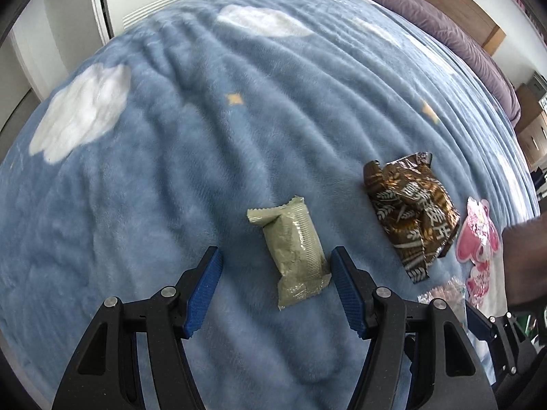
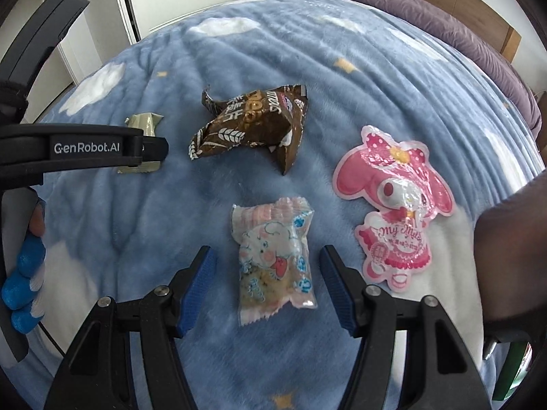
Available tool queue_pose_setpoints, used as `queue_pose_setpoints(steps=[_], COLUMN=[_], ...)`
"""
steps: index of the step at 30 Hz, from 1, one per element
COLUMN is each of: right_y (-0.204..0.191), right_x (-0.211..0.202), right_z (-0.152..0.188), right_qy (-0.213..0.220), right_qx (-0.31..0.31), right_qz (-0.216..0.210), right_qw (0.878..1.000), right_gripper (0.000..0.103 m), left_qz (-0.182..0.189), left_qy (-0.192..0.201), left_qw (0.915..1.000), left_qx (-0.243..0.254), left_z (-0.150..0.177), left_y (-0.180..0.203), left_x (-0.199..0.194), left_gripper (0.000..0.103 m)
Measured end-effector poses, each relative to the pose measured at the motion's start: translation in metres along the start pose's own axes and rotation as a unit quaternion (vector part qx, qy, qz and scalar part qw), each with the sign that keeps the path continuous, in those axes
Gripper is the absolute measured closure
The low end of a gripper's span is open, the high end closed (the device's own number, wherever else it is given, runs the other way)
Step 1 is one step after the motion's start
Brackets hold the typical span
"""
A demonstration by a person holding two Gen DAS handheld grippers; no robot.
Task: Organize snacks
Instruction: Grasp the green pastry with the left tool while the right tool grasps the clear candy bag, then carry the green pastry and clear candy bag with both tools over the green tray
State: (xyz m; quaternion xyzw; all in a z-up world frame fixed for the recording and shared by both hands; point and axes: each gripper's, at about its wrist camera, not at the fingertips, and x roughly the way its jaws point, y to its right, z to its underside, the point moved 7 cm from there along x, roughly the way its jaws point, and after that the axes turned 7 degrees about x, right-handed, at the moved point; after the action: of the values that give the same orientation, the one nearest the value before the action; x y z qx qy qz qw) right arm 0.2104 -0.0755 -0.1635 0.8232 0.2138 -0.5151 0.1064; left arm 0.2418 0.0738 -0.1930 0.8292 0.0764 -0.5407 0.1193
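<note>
- While both claws point steeply down at the blue blanket, the left claw stands apart, and the green packet lies between its pads, nearer the right pad, which looks to be just beside the packet's edge; I cannot tell whether they touch.
- The right claw stands wide apart, with the clear cartoon packet flat on the blanket between its pads and clear of both.
- The brown bag lies crumpled farther up the blanket, between the green packet and the pink pouch.
- The pink pouch lies flat towards the blanket's right edge, just right of the right claw, on a white cloud patch.
- In the right wrist view, the left claw's arm covers most of the green packet, and a blue-gloved hand shows at the left border.
- A purple quilt lies along the blanket's far edge.
</note>
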Motion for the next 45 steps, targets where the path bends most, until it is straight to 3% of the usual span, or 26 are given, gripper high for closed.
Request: queue_pose_setpoints(steps=[3, 5, 12, 19, 28, 45], right_y=[-0.001, -0.001, 0.002, 0.007, 0.012, 0.012], right_x=[0.002, 0.002, -0.001, -0.005, -0.013, -0.023], right_z=[-0.002, -0.005, -0.007, -0.008, -0.006, 0.0], right_qy=[-0.001, 0.0, 0.011, 0.019, 0.025, 0.024], right_qx=[-0.002, -0.003, 0.006, 0.028, 0.048, 0.056], right_qz=[0.0, 0.002, -0.005, -0.021, -0.036, -0.022], right_qw=[1.0, 1.0, 1.0, 0.999, 0.998, 0.998], right_gripper=[0.035, 0.067, 0.093, 0.101, 0.103, 0.103], left_qz=[0.0, 0.0, 0.0, -0.009, -0.037, -0.044], left_qy=[-0.001, -0.001, 0.005, 0.007, 0.019, 0.028], left_qw=[1.0, 1.0, 0.9999, 0.9995, 0.9966, 0.9954], left_qx=[-0.004, -0.004, 0.012, 0.03, 0.071, 0.08], left_z=[0.0, 0.0, -0.002, -0.002, 0.0, 0.005], left_y=[-0.001, -0.001, -0.002, -0.004, 0.003, 0.007], left_x=[0.002, 0.003, 0.005, 0.001, -0.006, -0.015], left_gripper=[0.044, 0.044, 0.072, 0.091, 0.093, 0.093])
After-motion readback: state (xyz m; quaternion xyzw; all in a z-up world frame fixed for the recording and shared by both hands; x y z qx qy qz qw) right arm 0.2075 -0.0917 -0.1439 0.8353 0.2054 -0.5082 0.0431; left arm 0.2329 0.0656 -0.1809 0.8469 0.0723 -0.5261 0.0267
